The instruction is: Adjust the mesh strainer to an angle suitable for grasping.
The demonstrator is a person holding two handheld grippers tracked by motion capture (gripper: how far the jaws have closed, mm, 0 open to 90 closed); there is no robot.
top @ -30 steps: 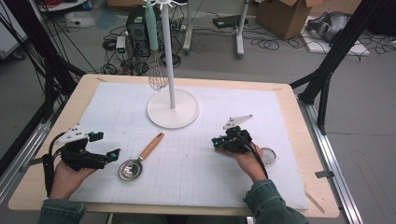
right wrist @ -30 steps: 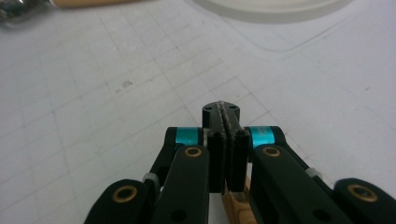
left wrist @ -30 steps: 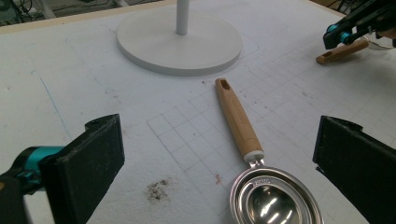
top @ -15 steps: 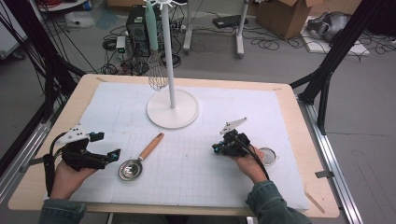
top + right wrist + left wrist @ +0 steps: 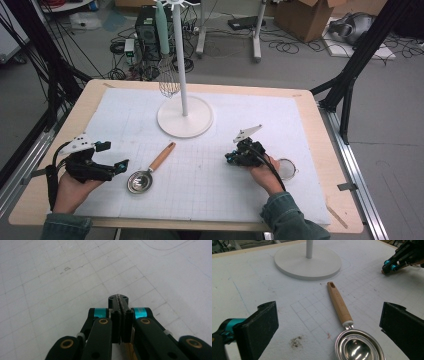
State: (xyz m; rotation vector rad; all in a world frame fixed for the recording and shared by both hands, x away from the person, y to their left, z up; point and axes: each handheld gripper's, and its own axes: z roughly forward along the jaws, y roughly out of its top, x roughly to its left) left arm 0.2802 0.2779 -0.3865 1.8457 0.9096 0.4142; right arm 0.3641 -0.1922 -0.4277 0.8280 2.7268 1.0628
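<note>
- Two grippers low over the table [image 5: 60, 210], white gridded mat [image 5: 210, 185] on top.
- Left gripper [image 5: 329, 322]: jaws released, spread wide, nothing between the pads. Aimed at the scoop [image 5: 149, 169] just ahead of it.
- Scoop: metal bowl [image 5: 359, 347] nearest the left gripper, wooden handle [image 5: 339, 302] running away toward the stand base [image 5: 185, 116]. Lies flat on the mat, left of centre, near the stand but not touching.
- Right gripper [image 5: 234, 159]: jaws clenched, pads pressed together, nothing held. Sits right of centre, well apart from the scoop.
- Small round strainer [image 5: 287, 168] lies just beside the right hand. Whisk [image 5: 168, 75] hangs on the stand.
- Step in hand, my read: left gripper goes for the scoop.
- How to do it well:
  - Take the handle, not the bowl. Bowl is round and slick, pads will slip.
  - The handle runs roughly along the approach, so the pads already face its sides; push forward past the bowl.
  - Grab mid-handle or a bit toward the bowl, so the heavy end doesn't tip down on lift.
  - Come in low, pads straddling the handle, lower edges near the mat before closing.
  - Close slowly; the handle can roll.
- Risk: nudging the bowl with the right-hand pad spins the scoop off line.
- Keep the right gripper parked clear.
</note>
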